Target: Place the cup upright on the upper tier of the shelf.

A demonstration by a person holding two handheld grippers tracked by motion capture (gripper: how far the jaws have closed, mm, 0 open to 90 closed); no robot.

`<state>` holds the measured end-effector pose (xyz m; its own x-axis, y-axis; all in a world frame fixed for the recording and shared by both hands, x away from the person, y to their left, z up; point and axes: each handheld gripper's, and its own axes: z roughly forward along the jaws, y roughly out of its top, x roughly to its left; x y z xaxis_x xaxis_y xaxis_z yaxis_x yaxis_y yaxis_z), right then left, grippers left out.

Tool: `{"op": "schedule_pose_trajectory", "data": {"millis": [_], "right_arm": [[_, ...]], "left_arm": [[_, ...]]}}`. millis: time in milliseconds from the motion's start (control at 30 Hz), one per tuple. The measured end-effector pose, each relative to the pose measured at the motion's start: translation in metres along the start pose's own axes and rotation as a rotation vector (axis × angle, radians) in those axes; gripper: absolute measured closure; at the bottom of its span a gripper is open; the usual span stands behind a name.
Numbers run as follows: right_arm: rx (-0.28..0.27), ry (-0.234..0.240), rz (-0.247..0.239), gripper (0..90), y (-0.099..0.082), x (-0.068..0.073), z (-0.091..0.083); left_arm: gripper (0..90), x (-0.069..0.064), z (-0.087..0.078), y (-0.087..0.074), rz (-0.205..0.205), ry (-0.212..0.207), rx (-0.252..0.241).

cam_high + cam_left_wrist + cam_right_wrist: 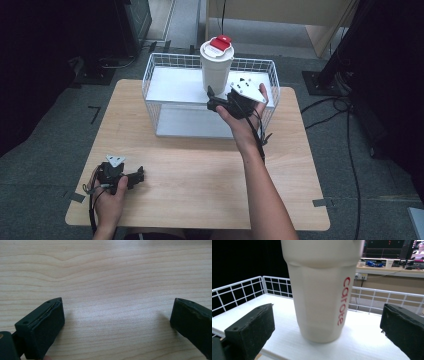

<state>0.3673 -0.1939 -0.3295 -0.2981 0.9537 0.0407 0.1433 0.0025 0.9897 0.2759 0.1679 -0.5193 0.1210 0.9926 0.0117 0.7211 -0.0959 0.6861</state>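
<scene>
A tall white tumbler (216, 67) with a red lid flap stands upright on the upper shelf of a white wire basket (155, 65). In the right gripper view the tumbler (322, 290) bears red lettering and stands between and just beyond the wide-apart jaws. My right gripper (212, 100) is open at the basket's front rim, right by the tumbler's base. My left gripper (140, 175) rests open near the table's front left corner. Its jaws stand wide apart over bare wood (112, 290) with nothing between them.
The light wooden table (200, 170) carries the basket at its far edge, which has a lower white shelf (192, 122) too. Cables (345, 110) lie on the grey floor to the right. Dark equipment stands at the far left.
</scene>
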Motion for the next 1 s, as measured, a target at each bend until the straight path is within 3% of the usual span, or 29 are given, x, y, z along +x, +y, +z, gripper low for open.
{"op": "schedule_pose_trajectory", "data": {"millis": [433,1000], "right_arm": [[0.006,-0.014,-0.013,0.0,-0.016,-0.008,-0.035],[0.032,-0.046,-0.026,0.0,-0.05,-0.023,-0.076]], "left_arm": [[0.0,0.0,0.0,0.0,0.0,0.0,0.0],[0.0,0.0,0.0,0.0,0.001,0.0,0.002]]}}
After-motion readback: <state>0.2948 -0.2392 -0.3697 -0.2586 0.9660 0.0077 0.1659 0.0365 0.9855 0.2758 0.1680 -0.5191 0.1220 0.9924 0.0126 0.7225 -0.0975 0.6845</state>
